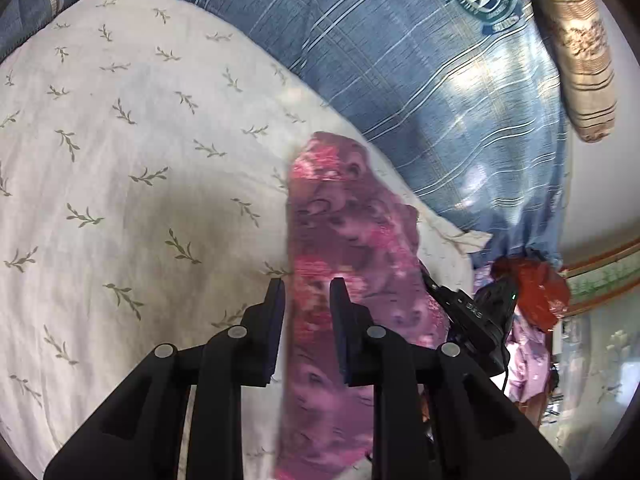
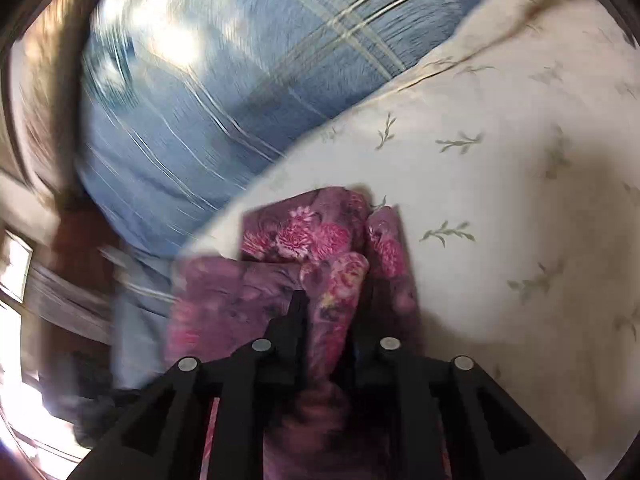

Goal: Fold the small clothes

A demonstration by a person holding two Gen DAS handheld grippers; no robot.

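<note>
A small purple garment with pink flowers (image 1: 340, 248) hangs in a long strip over a cream quilt with a leaf print (image 1: 120, 160). My left gripper (image 1: 308, 292) has its jaws a little apart with the cloth running between them; I cannot tell if the pads touch it. In the right wrist view the same garment (image 2: 304, 240) is bunched in folds, and my right gripper (image 2: 332, 300) is shut on a fold of it. The right gripper's body (image 1: 476, 320) shows beside the strip in the left wrist view.
A blue plaid blanket (image 1: 420, 80) with a round badge lies behind the quilt; it also shows in the right wrist view (image 2: 220, 100). A beige striped pillow (image 1: 576, 52) sits far right. A red object (image 1: 536, 292) and other clothes lie past the bed edge.
</note>
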